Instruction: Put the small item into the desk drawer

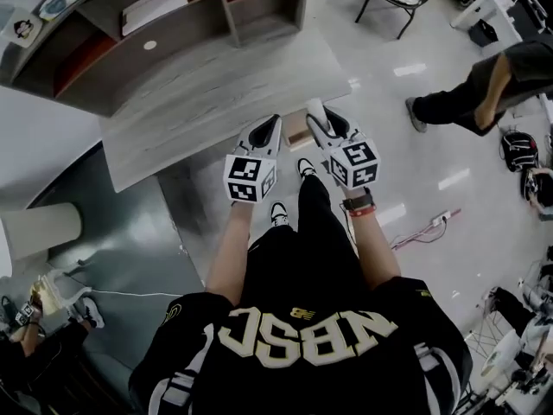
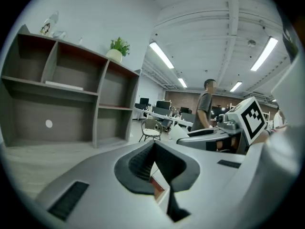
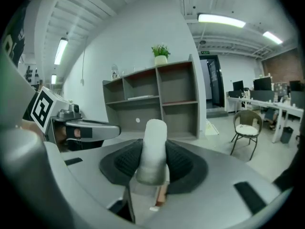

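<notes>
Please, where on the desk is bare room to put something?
The whole desk top is bare, from the shelf unit to its front edge. Crowded only off the front right corner, by the left tongs and right tongs.

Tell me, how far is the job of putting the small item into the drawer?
Done: the right gripper is shut on the white cylindrical item, at the front edge of the desk. In hand: the item is held there; the left gripper is shut, empty. Left: placing the item in the drawer; the tan box shape between the grippers may be that drawer, open; I cannot tell.
</notes>
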Demonstrator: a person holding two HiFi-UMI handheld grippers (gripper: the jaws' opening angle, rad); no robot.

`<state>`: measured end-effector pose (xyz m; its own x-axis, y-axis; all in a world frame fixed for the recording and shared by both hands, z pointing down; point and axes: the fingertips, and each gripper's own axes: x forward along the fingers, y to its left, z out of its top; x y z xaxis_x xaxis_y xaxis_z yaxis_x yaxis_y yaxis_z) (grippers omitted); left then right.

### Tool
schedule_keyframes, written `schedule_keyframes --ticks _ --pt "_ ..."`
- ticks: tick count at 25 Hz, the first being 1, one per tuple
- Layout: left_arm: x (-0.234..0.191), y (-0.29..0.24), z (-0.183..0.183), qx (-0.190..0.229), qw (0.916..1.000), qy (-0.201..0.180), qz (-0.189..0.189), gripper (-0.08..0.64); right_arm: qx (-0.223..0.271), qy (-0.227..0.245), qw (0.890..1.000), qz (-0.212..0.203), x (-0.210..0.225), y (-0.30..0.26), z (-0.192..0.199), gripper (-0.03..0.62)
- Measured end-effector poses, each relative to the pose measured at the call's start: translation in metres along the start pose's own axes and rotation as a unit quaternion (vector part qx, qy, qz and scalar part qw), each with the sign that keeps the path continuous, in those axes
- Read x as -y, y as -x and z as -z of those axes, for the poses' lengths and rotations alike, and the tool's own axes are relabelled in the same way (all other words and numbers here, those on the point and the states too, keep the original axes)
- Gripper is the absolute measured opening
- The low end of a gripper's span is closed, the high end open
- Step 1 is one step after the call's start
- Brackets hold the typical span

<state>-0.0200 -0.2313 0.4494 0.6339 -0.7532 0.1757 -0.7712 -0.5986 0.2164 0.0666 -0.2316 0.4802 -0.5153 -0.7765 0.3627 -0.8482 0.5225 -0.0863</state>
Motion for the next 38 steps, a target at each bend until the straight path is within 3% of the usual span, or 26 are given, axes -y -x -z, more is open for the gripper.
schedule_keyframes --ticks 9,23,31,38 --pt "-0.018 -0.016 0.062 -0.062 0.9976 0.028 -0.011 0.008 -0.110 0.053 0.991 -0.059 -0.001 -0.034 0.088 0.155" --pt "-0.033 -0.040 0.146 -0.105 0.9928 0.056 -0.011 0.008 -0.198 0.177 0.957 -0.116 0.019 -0.093 0.196 0.155" --pt "-0.037 -0.052 0.188 -0.131 0.9889 0.068 -0.016 0.008 -0.239 0.262 0.922 -0.154 0.030 -0.117 0.252 0.155" --pt "-0.039 -0.065 0.212 -0.141 0.9873 0.072 -0.021 0.008 -0.263 0.333 0.885 -0.191 0.029 -0.133 0.287 0.155"
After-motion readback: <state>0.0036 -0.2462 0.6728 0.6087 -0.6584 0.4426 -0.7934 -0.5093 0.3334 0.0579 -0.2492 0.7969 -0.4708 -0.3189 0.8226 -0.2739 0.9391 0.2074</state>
